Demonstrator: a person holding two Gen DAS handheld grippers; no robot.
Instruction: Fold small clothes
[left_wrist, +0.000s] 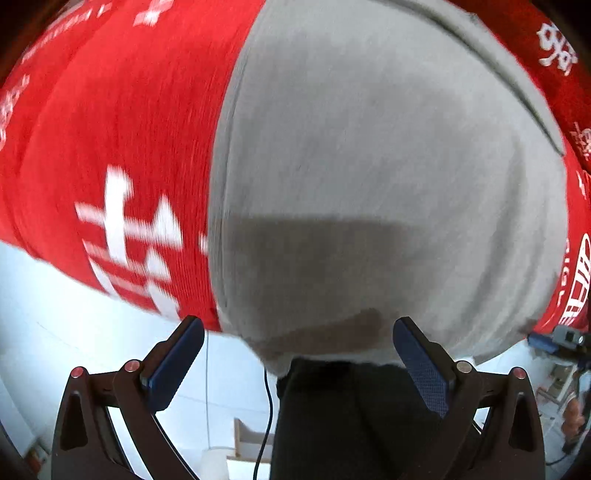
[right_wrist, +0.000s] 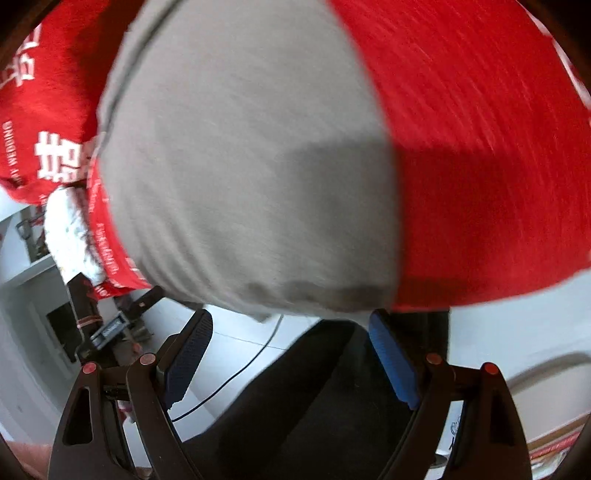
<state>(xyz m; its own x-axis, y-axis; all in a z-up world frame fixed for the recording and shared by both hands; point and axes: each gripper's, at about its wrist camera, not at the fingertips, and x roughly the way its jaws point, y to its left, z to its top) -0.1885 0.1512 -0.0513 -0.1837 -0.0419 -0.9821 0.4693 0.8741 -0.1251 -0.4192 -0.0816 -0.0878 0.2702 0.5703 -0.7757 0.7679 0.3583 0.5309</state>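
A grey garment (left_wrist: 369, 166) lies flat on a red cloth with white characters (left_wrist: 122, 129) that covers the table. It hangs a little over the near table edge. My left gripper (left_wrist: 298, 332) is open and empty, just off the garment's near edge, fingers either side of it. In the right wrist view the same grey garment (right_wrist: 251, 177) fills the middle, on the red cloth (right_wrist: 480, 166). My right gripper (right_wrist: 290, 325) is open and empty, just below the garment's near edge. Both views are blurred.
The table's near edge runs across both views, with white floor (left_wrist: 55, 314) below. The person's dark trousers (left_wrist: 351, 424) stand between the fingers. A black cable (right_wrist: 236, 373) lies on the floor. A white crumpled item (right_wrist: 70, 236) sits at the cloth's left edge.
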